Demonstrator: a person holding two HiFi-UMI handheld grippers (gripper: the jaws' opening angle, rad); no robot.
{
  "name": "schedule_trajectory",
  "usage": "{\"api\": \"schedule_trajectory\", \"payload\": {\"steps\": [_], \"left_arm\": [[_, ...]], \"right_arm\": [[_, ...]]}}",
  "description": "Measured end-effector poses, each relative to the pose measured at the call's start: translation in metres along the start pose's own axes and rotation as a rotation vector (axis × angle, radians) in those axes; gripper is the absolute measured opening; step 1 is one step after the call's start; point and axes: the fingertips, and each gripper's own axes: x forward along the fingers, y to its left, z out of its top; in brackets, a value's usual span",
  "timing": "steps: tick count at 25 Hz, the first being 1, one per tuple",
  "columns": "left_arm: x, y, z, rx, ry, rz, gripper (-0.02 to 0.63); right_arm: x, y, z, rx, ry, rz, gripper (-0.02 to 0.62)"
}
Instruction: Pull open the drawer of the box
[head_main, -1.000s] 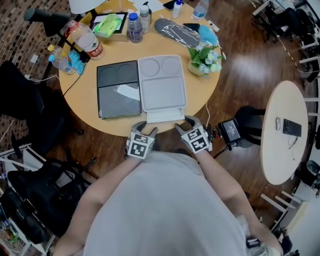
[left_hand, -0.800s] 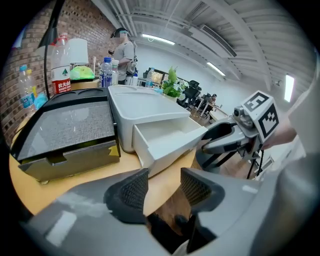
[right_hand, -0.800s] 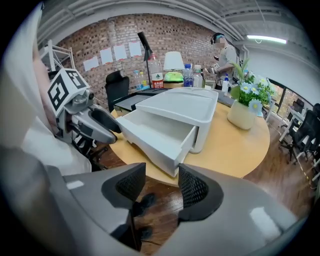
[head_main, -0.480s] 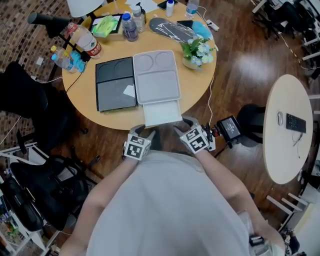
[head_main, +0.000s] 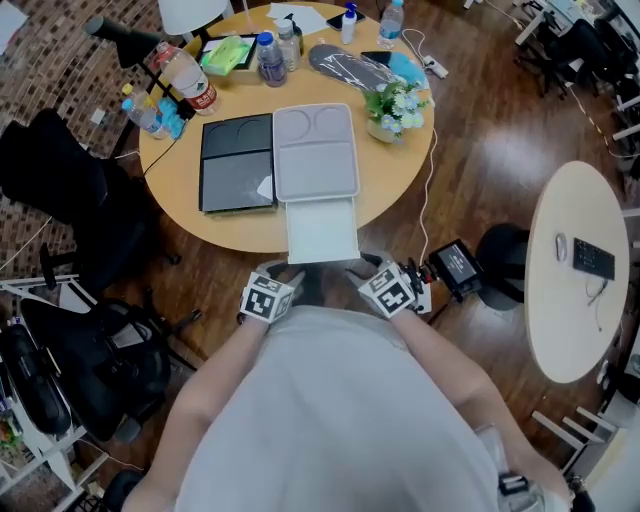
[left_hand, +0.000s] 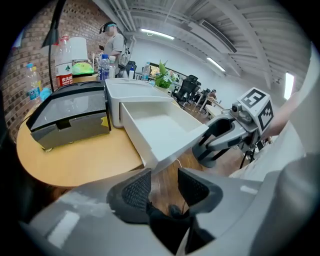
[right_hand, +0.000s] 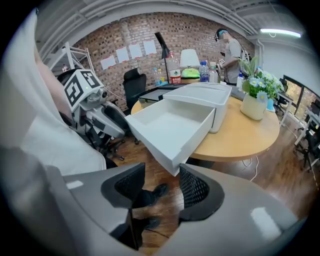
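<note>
A: Drawer status?
B: Drawer (head_main: 322, 230) sits pulled out of the white box (head_main: 316, 152), overhanging the counter (head_main: 180, 170) edge toward the person.
A: Grippers?
B: Left gripper (left_hand: 164, 172): jaws partly apart, have just been closing, nothing between them, the drawer's front corner just ahead. Right gripper (right_hand: 161, 170): jaws apart, empty, the other corner at the gap's mouth, pads off it. 2 grippers, 0 grips.

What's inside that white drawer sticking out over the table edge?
Nothing that I can see. The drawer shows only its bare white bottom and walls in all three views. Its rear end is still tucked under the box, so anything lying back there is covered.
</note>
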Motion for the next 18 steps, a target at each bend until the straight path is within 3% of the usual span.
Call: {"api": "schedule_trajectory", "payload": {"steps": [7, 18], "left_arm": [[-0.001, -0.012, -0.019, -0.005, 0.026, 0.000, 0.178], [-0.001, -0.008, -0.017, -0.028, -0.045, 0.067, 0.170]], "right_arm": [[-0.005, 0.013, -0.017, -0.009, 0.003, 0.017, 0.207], [-0.016, 0.012, -0.016, -0.043, -0.066, 0.020, 0.202]]}}
